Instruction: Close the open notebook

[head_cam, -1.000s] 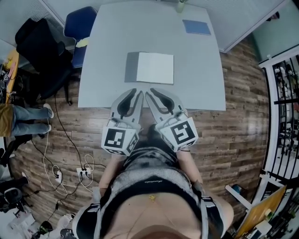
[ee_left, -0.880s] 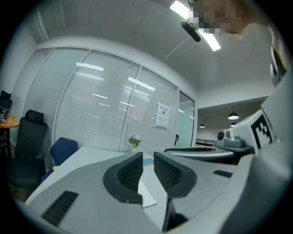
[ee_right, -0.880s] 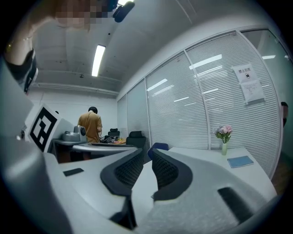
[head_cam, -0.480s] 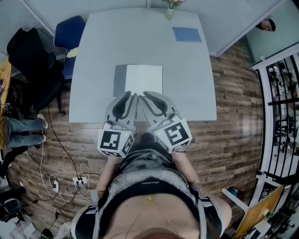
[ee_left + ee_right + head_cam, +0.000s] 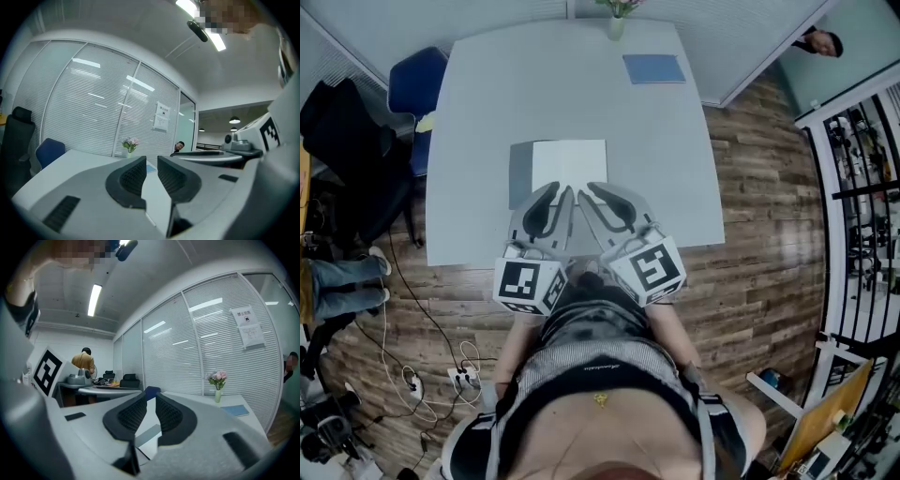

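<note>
Now left tool (image 5: 563,191) and right tool (image 5: 593,191) point level toward the notebook (image 5: 569,161), jaws slightly apart.

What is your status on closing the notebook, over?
Left gripper open, empty. Right gripper open, empty. Notebook lies open on table, both tips at its near edge. Nothing between; blue book and vase at far edge.

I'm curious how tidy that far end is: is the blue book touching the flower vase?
Apart. The head view shows a strip of bare table between the blue book and the flower vase.
</note>
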The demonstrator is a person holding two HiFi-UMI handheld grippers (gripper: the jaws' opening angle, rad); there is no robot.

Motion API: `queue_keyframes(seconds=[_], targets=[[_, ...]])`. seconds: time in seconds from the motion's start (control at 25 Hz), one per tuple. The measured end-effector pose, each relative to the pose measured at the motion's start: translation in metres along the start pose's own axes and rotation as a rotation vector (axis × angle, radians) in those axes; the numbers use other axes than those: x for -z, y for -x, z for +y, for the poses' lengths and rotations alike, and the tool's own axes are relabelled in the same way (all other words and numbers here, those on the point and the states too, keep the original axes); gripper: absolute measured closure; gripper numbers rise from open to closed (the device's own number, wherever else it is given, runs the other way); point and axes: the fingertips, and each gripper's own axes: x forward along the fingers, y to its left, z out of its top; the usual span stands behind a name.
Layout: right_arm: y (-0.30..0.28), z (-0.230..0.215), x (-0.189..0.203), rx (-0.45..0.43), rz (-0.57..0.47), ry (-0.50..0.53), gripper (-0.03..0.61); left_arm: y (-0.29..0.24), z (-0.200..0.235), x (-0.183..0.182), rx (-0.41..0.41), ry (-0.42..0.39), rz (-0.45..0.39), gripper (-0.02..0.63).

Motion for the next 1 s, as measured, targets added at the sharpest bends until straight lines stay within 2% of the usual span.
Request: queue_keyframes(seconds=[0.36, 0.8, 1.0], targets=[[-0.003, -0.006, 0.001, 0.023, -0.002, -0.011, 0.520, -0.003, 0.009, 0.006, -0.002, 0.006, 0.016, 0.546], [-0.033, -0.025, -0.001, 0.064, 0.008, -0.054, 0.528, -0.035, 0.030, 0.000, 0.057, 0.005, 0.051, 0.546], [-0.048, -0.029, 0.005, 0.068, 0.023, -0.066, 0.528, -0.040, 0.048, 0.001, 0.040, 0.015, 0.058, 0.546]])
